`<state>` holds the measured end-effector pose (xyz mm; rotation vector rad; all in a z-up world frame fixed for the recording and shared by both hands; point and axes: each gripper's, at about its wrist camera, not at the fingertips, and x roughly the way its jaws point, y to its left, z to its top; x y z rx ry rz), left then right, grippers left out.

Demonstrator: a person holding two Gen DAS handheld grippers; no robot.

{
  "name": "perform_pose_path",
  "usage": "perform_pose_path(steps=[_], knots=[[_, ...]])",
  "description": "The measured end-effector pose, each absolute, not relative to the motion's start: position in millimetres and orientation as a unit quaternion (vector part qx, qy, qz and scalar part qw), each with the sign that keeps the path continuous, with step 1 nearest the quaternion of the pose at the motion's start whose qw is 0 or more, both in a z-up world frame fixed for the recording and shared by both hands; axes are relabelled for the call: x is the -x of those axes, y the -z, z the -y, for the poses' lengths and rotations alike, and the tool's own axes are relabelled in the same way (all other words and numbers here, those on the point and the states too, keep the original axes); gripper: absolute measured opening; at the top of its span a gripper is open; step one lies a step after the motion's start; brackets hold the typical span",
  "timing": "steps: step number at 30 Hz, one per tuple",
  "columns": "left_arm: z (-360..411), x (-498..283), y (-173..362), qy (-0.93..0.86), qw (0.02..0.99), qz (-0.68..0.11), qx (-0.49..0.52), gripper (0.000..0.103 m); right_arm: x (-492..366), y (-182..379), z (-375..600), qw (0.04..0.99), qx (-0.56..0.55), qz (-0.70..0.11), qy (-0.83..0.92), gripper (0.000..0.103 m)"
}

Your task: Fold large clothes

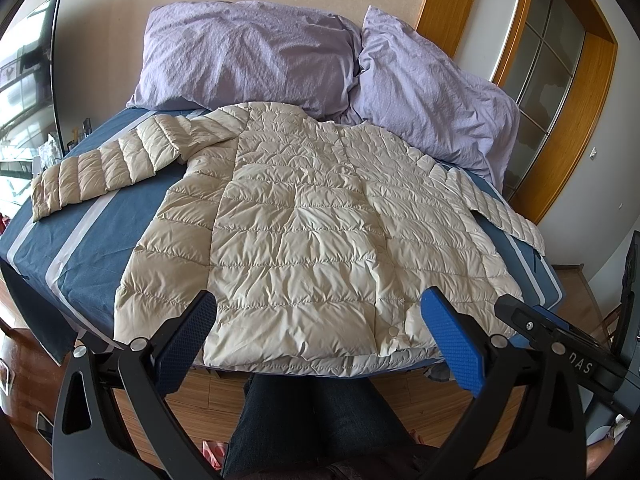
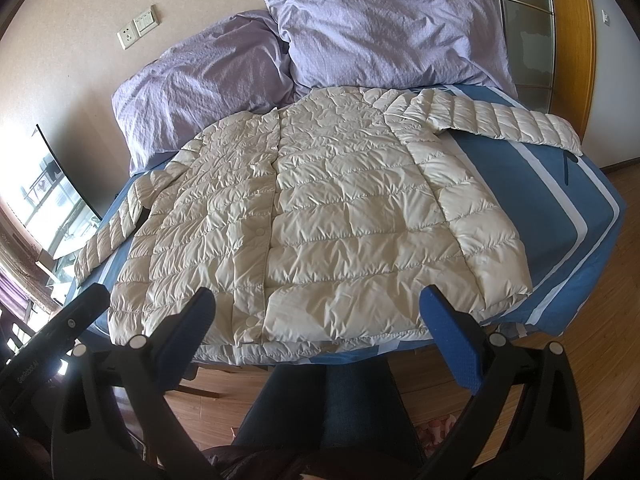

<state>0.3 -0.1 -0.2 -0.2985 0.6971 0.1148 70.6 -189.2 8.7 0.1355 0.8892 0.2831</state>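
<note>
A cream quilted puffer jacket lies flat and front-up on the bed, snaps closed, hem toward me. It also shows in the right wrist view. Its left sleeve stretches out to the left, its right sleeve out to the right. My left gripper is open and empty, held just short of the hem. My right gripper is open and empty, also just short of the hem. The right gripper's body shows at the right edge of the left wrist view.
The bed has a blue sheet with pale stripes. Two lilac pillows lie at its head against the wall. A wooden-framed glass door stands to the right. Wood floor and the person's legs are below the bed edge.
</note>
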Motion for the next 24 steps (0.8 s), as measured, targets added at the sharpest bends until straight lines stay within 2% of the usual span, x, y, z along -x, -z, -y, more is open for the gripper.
perform_pose_path(steps=[24], knots=[[-6, -21, 8, -0.067, 0.924, -0.352, 0.133, 0.102, -93, -5, 194, 0.896, -0.053, -0.425, -0.114, 0.101]])
